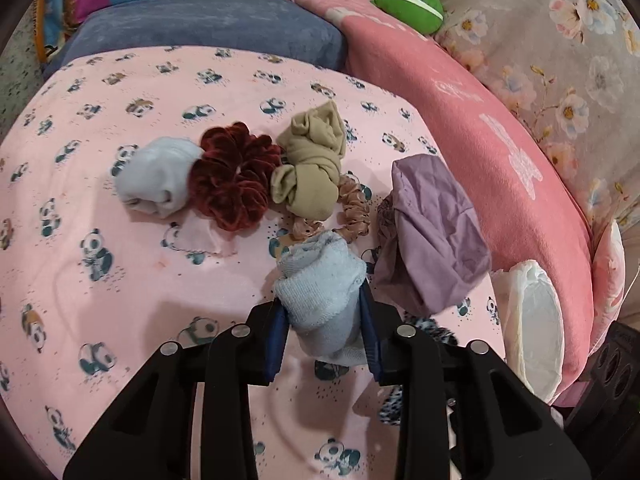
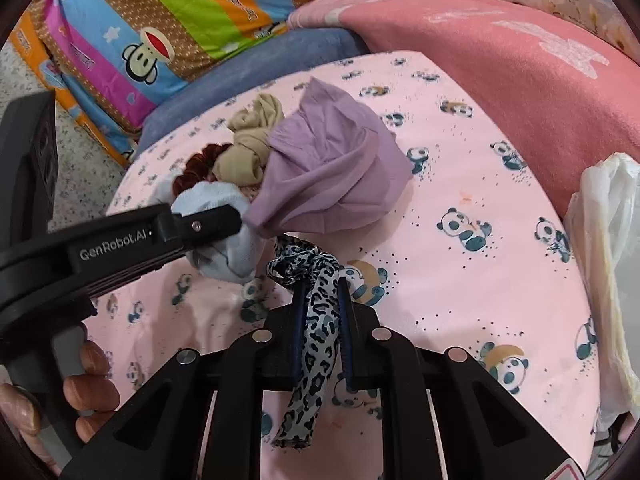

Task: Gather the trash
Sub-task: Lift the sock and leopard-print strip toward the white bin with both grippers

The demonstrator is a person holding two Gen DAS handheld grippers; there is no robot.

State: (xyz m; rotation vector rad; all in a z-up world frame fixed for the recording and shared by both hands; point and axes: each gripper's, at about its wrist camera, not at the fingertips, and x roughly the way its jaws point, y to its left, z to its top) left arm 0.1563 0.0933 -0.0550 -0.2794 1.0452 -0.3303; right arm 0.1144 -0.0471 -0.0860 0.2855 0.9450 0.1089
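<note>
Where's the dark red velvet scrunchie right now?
In the left wrist view, the dark red scrunchie lies on the panda sheet left of centre, between the pale grey rolled sock and the knotted tan stocking, touching both.

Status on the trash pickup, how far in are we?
Early. Nothing visibly collected yet. In hand: left gripper shut on the light blue sock; right gripper shut on the leopard-print strip. Left on the panda sheet: purple cloth, beige knot, maroon scrunchie, pale roll, pink scrunchie.
</note>
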